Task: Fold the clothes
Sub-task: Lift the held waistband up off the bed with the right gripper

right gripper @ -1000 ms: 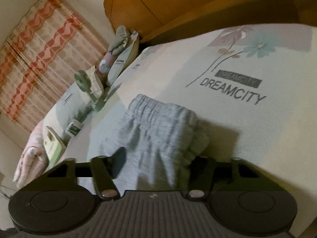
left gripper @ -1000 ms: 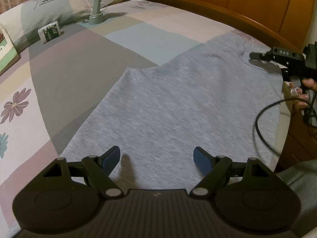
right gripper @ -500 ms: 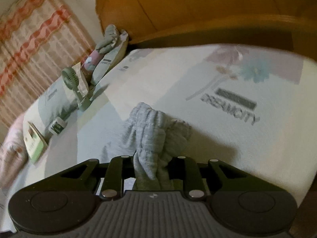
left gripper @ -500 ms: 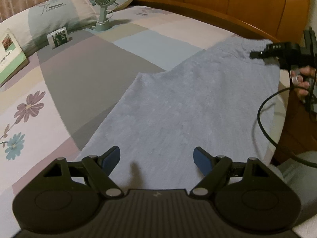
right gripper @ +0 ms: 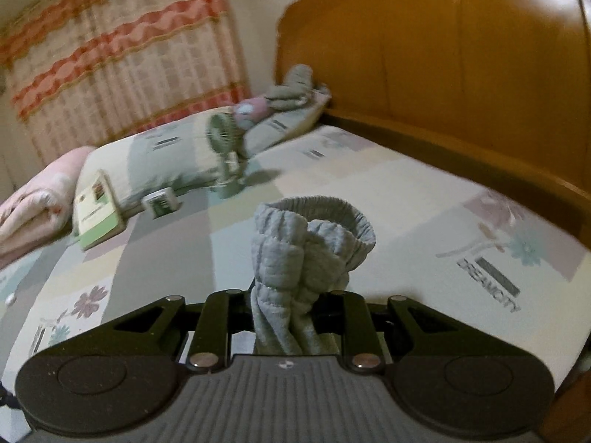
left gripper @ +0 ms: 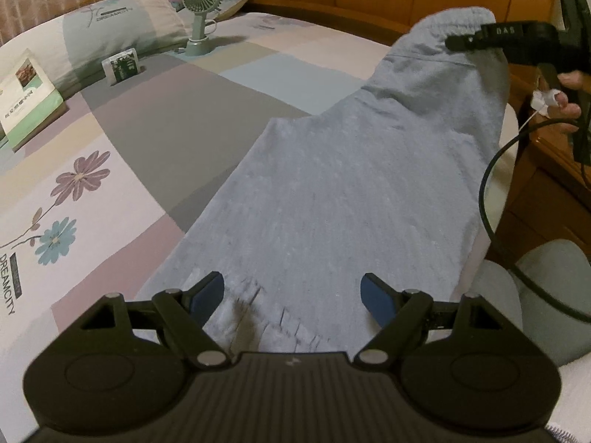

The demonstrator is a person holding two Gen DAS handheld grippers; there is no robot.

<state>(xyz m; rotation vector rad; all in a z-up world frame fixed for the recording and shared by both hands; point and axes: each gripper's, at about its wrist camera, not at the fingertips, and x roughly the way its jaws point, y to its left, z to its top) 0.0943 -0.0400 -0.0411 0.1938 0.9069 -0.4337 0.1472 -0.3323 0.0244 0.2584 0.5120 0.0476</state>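
Lying lengthwise along the bed [left gripper: 155,136], grey trousers [left gripper: 332,199] run from the left gripper [left gripper: 291,291], jaws apart above the cloth, toward the headboard. Only the right wrist view shows the right gripper [right gripper: 284,317] clamped on the bunched, seemingly elastic waistband [right gripper: 314,243].

"DREAMCITY" on bedsheet [left gripper: 9,284], pillow [left gripper: 114,18]

left gripper [left gripper: 291,295]: black body, blue fingers [left gripper: 375,297] | silver screws | black cable [left gripper: 487,192] | grey trousers [left gripper: 535,288]
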